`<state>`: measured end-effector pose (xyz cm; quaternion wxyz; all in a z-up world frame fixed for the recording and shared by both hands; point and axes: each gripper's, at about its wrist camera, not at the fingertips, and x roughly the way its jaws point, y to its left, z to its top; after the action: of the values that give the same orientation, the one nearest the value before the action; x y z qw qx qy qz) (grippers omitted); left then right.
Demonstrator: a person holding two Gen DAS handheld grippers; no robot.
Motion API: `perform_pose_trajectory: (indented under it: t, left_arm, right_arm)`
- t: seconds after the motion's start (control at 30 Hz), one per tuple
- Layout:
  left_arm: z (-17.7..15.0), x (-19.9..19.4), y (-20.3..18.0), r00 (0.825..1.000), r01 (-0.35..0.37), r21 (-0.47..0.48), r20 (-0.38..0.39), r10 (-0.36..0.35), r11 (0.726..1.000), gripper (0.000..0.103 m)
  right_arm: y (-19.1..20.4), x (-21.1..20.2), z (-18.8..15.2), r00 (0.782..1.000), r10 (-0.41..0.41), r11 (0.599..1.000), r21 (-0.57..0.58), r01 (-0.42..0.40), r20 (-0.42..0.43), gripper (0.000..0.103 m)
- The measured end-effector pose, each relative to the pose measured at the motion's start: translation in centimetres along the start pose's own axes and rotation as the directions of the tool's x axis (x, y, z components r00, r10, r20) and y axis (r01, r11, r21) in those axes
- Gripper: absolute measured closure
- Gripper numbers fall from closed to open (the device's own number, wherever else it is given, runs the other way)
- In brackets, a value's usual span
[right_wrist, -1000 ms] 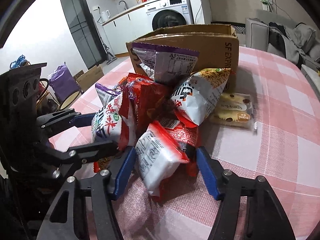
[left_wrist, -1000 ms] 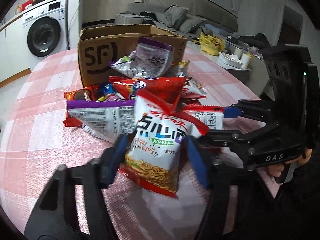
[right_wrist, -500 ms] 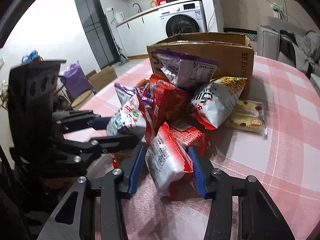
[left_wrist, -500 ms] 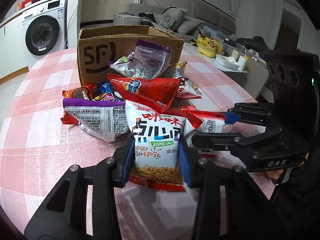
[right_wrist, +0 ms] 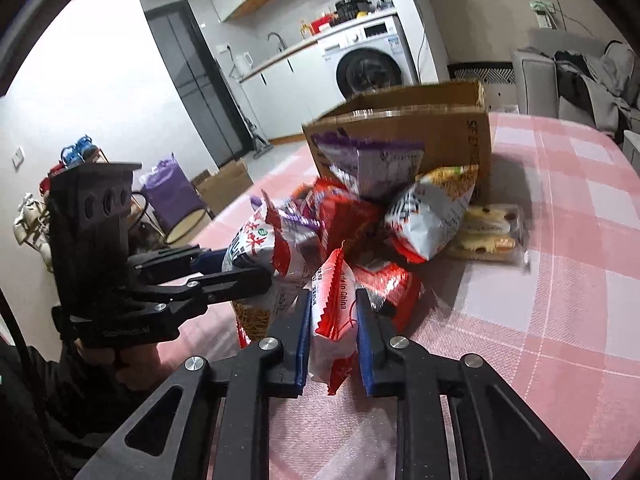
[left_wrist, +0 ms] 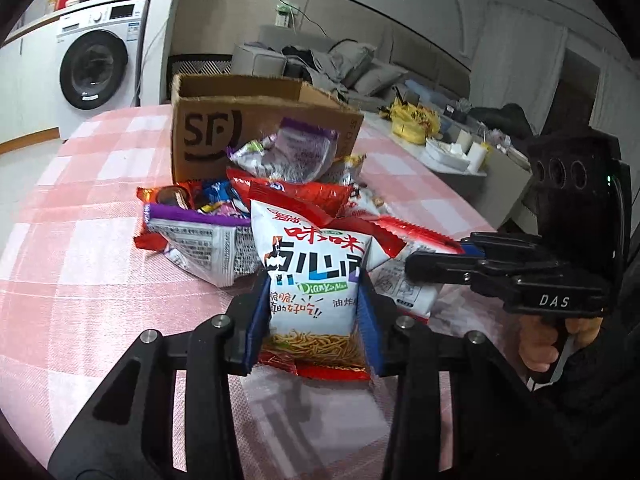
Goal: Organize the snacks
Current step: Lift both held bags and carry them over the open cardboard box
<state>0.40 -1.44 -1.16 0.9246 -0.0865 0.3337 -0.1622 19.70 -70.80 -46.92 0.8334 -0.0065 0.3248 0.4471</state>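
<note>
Both grippers clamped on snack packets at the near edge of the pile.

Low centre, the left gripper (left_wrist: 312,316) squeezes an upright noodle-snack bag (left_wrist: 314,276), long axis vertical, red seal upward. The right gripper (right_wrist: 333,330) pinches a red-and-white packet (right_wrist: 334,312) edge-on, standing upright. The cardboard box (left_wrist: 208,132) sits behind on the pink-checked counter (left_wrist: 80,240).

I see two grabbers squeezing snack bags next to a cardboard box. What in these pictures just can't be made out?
- Inside of the cardboard box: both views, its own walls hide it.
- Purple-topped bag's print: right wrist view, motion blur.
- Bottom edge of the noodle snack bag: left wrist view, covered by the left gripper.
- Back of the red-edged packet: right wrist view, right gripper clamps it.
</note>
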Motion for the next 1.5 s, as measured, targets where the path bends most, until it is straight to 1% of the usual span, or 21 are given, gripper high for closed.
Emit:
perform_pose_trajectory:
  t: [0.07,0.3,0.5,0.63,0.77,0.97,1.07,1.3,1.5]
  left_arm:
    - [0.3,-0.6,-0.1,1.000,-0.010,0.000,0.019,0.010,1.000,0.066]
    - [2.1,-2.4,0.1,0.997,-0.040,-0.005,0.066,0.040,0.999,0.066]
    - [4.2,-3.5,0.7,0.992,-0.063,-0.031,0.108,0.066,0.998,0.066]
    - [6.0,-3.5,1.1,0.988,-0.083,-0.043,0.128,0.088,0.996,0.066]
    - [7.7,-3.4,1.5,0.983,-0.112,-0.035,0.143,0.116,0.993,0.066]
    - [10.1,-3.2,2.0,0.977,-0.126,-0.041,0.166,0.131,0.991,0.066]
    - [11.4,-2.4,2.6,0.979,-0.124,-0.058,0.157,0.132,0.991,0.066]
    - [14.3,-1.2,3.9,0.977,-0.120,-0.061,0.168,0.129,0.991,0.066]
    - [16.7,0.0,5.0,0.976,-0.121,-0.087,0.171,0.134,0.989,0.066]
  right_arm:
    - [0.1,-0.9,0.4,0.999,0.004,1.000,-0.003,-0.004,0.034,0.083]
    - [0.4,-3.1,2.7,0.989,-0.038,0.999,-0.001,0.038,0.141,0.083]
    - [0.3,-4.3,4.3,0.980,-0.069,0.998,0.016,0.067,0.188,0.083]
    - [0.0,-4.6,5.1,0.976,-0.079,0.997,0.029,0.075,0.202,0.083]
    - [-0.7,-4.5,6.3,0.972,-0.095,0.995,0.037,0.089,0.217,0.083]
    - [-1.1,-3.8,8.4,0.970,-0.111,0.994,0.037,0.105,0.216,0.083]
    - [-1.2,-3.6,9.3,0.968,-0.117,0.993,0.033,0.112,0.223,0.083]
    - [-1.7,-3.0,11.1,0.967,-0.122,0.992,0.041,0.116,0.223,0.083]
    - [-2.4,-2.4,12.3,0.965,-0.130,0.991,0.048,0.122,0.227,0.083]
